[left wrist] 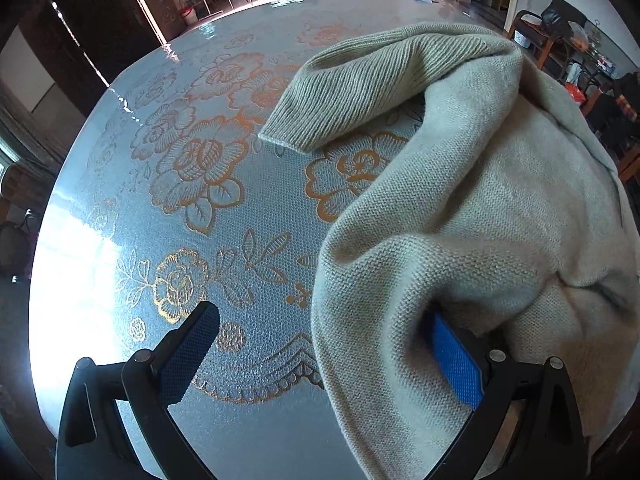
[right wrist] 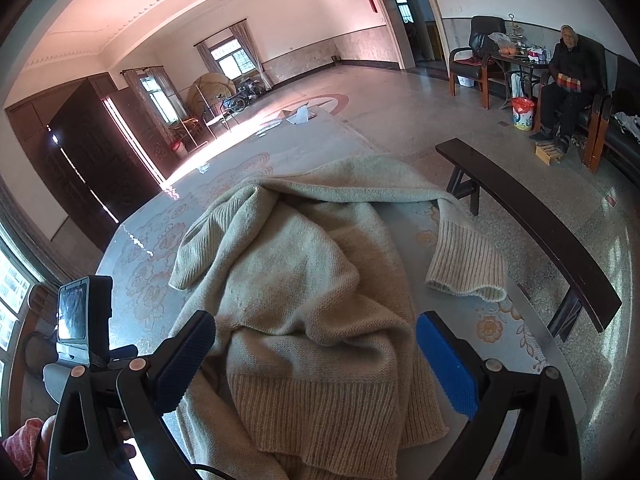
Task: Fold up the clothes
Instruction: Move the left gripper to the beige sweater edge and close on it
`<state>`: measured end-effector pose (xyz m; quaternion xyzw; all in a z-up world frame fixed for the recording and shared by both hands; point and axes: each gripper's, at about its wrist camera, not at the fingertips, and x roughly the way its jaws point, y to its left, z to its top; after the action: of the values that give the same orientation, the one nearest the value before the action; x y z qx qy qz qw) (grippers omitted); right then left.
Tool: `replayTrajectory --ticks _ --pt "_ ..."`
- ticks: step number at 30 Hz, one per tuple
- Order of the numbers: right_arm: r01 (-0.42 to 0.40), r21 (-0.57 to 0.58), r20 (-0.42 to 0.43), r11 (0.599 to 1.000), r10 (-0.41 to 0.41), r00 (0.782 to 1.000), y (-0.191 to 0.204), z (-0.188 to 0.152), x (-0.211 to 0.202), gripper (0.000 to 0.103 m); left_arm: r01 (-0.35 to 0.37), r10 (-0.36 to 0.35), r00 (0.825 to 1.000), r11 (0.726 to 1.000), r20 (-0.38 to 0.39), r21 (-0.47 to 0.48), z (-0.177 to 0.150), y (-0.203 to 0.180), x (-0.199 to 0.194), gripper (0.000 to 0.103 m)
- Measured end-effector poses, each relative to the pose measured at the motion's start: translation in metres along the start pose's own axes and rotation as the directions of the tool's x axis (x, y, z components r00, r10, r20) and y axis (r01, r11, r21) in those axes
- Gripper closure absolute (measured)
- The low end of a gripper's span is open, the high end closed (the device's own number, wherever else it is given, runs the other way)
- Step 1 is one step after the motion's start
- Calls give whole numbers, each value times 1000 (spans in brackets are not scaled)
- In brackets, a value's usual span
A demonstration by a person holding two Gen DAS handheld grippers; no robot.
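Crumpled beige knitted sweater [right wrist: 304, 280] lay on the round floral-lace-covered table [left wrist: 192, 208]; left gripper [left wrist: 320, 344] and right gripper [right wrist: 316, 348] both spread wide, grasping nothing; only the right view showed the dark wooden bench [right wrist: 532, 224].

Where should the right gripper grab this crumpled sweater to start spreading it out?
Grip the ribbed hem lying between the open right gripper fingers, coming straight down from the near edge. That band looks flat and exposed; the sweater body behind is bunched.
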<state>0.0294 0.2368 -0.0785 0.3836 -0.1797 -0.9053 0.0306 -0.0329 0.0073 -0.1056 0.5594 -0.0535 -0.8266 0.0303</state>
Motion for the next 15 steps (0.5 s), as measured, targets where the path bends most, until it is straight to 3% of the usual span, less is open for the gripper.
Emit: replayTrajectory --ticks 4,9,11,15 --pt "-1 -10 -7 1000 1 1000 2 -1 1 0 10 -10 1000 1000 -24 1 -4 -4 9 2" --pt "3 -4 -11 1000 -3 1000 0 -3 1 0 97 -98 995 994 -27 -53 -8 0 12 8" --pt "4 7 -13 1000 -4 1000 -2 -2 2 0 137 -138 990 989 -21 -56 -8 0 12 23" --pt "5 24 -26 1000 -4 1000 -4 -3 3 1 161 -161 987 987 -1 4 -8 -9 6 42"
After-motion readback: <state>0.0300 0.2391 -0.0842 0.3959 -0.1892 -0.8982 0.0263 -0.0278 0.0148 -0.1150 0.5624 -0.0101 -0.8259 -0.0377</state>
